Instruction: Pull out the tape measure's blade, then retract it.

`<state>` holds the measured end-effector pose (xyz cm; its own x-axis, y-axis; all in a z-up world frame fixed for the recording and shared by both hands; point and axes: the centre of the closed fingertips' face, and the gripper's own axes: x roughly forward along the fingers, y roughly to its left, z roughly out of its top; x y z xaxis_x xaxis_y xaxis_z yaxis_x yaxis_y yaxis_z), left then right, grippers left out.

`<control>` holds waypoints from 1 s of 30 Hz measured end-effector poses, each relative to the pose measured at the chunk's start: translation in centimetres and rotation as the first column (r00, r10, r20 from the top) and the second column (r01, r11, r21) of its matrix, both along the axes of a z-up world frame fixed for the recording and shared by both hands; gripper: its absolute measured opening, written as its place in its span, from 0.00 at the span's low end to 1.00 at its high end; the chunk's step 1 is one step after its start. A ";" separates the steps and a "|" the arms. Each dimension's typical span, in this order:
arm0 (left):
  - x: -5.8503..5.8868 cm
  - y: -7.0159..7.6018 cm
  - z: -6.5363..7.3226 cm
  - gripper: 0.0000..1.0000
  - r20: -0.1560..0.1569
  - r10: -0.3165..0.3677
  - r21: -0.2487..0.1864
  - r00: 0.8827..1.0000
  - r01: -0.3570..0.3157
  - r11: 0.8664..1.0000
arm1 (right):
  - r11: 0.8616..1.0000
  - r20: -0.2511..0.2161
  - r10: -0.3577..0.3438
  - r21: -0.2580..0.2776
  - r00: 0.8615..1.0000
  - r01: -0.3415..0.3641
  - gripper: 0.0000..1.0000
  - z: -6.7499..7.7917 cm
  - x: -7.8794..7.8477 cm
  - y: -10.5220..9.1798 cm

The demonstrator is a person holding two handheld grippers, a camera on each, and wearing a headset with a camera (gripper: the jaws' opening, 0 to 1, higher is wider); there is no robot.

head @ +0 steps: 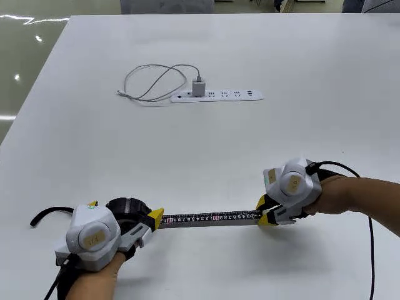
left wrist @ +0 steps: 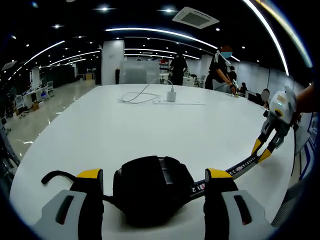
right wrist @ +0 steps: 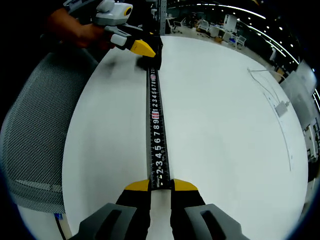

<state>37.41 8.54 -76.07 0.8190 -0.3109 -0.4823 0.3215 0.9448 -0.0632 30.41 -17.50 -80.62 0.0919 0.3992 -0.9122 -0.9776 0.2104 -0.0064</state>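
Black plastic, the tape measure case (left wrist: 152,192) is sitting near left on the table (head: 281,56), the left gripper (head: 125,211) clamping its sides. Near right, the right gripper (right wrist: 160,186) is pinching the blade (right wrist: 157,125) tip, jaws almost shut. Blade is likely thin, slick and spring-loaded, so its end is suiting a hold best. Right gripper view is revealing numerals (right wrist: 158,150); head view is giving the whole span.
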 end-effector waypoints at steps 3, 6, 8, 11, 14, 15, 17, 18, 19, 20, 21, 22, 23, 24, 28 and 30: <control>0.0 0.0 -0.4 0.73 -0.024 0.007 -0.009 1.000 -0.007 1.000 | 1.000 0.003 0.007 -0.007 1.000 -0.007 0.11 -0.1 0.0 -0.1; -0.1 -0.1 -0.7 0.71 -0.038 0.012 -0.001 0.999 -0.012 1.000 | 0.999 -0.011 -0.037 0.007 0.999 0.037 0.11 -0.1 0.0 -0.1; -0.2 0.0 -1.0 0.68 -0.058 0.027 0.002 0.998 -0.027 1.000 | 0.999 -0.014 -0.039 0.000 0.999 0.039 0.11 -0.1 0.1 0.0; -0.1 0.2 -1.1 0.67 -0.070 0.051 -0.016 0.996 -0.052 0.999 | 0.999 -0.018 -0.035 -0.011 0.999 0.035 0.10 -0.1 0.1 -0.1; -0.2 0.3 -1.2 0.65 -0.082 0.053 -0.025 0.995 -0.055 0.998 | 1.000 -0.018 -0.021 -0.003 1.000 0.021 0.09 -0.1 0.1 -0.1; -0.2 0.2 -1.2 0.65 -0.080 0.049 -0.018 0.996 -0.051 0.999 | 0.999 -0.031 -0.053 0.008 0.998 0.053 0.09 -0.1 0.1 -0.1; -0.2 0.2 -1.3 0.65 -0.087 0.051 -0.004 0.995 -0.051 0.999 | 0.998 -0.034 -0.059 0.010 0.998 0.060 0.08 -0.1 0.2 -0.2; -0.1 0.2 -1.3 0.64 -0.084 0.048 0.005 0.995 -0.047 0.999 | 0.998 -0.032 -0.056 0.010 0.998 0.056 0.08 -0.1 0.2 -0.1; -0.1 0.2 -1.3 0.64 -0.077 0.048 0.017 0.996 -0.047 0.999 | 0.998 -0.035 -0.067 0.009 0.997 0.067 0.08 -0.1 0.1 -0.1; -0.2 0.2 -1.3 0.63 -0.067 0.042 0.025 0.997 -0.040 0.999 | 0.998 -0.037 -0.069 0.010 0.997 0.070 0.08 -0.1 0.1 -0.1; -0.2 0.3 -1.2 0.62 -0.064 0.038 0.030 0.997 -0.037 0.999 | 0.998 -0.035 -0.065 0.010 0.997 0.066 0.08 -0.1 0.2 -0.1; -0.2 0.3 -1.2 0.62 -0.064 0.040 0.030 0.997 -0.038 0.999 | 0.998 -0.037 -0.067 0.014 0.997 0.067 0.08 -0.1 0.2 -0.1; -0.2 0.3 -1.2 0.62 -0.066 0.040 0.029 0.997 -0.038 0.999 | 0.997 -0.038 -0.070 0.017 0.997 0.071 0.08 -0.1 0.2 -0.1; -0.2 0.3 -1.2 0.62 -0.068 0.039 0.029 0.997 -0.037 0.999 | 0.997 -0.038 -0.071 0.018 0.997 0.072 0.08 -0.1 0.2 -0.1; -0.2 0.4 -1.3 0.62 -0.075 0.034 0.012 0.997 -0.033 0.999 | 0.997 -0.036 -0.071 0.014 0.997 0.071 0.08 -0.1 0.2 -0.1; -0.2 0.4 -1.3 0.61 -0.079 0.030 0.004 0.996 -0.030 1.000 | 0.997 -0.039 -0.073 0.016 0.997 0.074 0.08 0.0 0.2 0.0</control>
<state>37.18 8.90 -77.33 0.7872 -0.2853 -0.5468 0.2873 0.9541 -0.0841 30.58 -17.51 -80.66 0.0869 0.4088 -0.9085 -0.9588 0.2818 0.0350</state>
